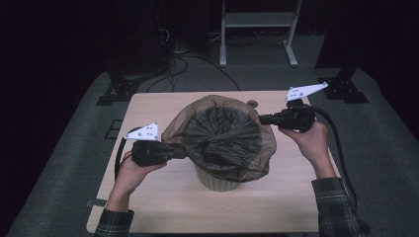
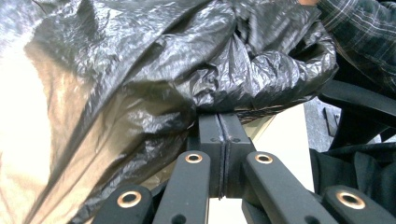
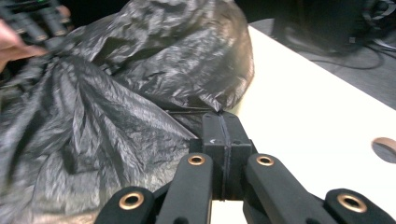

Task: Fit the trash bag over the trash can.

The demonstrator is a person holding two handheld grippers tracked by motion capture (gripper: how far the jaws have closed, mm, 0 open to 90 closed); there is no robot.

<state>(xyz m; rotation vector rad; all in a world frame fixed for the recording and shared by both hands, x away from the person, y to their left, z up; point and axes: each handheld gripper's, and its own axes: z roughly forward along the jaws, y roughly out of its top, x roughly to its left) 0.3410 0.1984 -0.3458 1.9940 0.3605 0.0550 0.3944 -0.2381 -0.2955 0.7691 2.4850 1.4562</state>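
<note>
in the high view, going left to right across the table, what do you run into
Left gripper clamped on the bag's edge → black bin bag draped over the pale bin → right gripper clamped on the opposite edge.

The room is dark. A light wooden table (image 1: 163, 207) stands on grey carpet (image 1: 59, 187). Behind it is a white metal frame (image 1: 257, 29), black cables (image 1: 183, 61) on the floor, and black stands (image 1: 116, 89)
</note>
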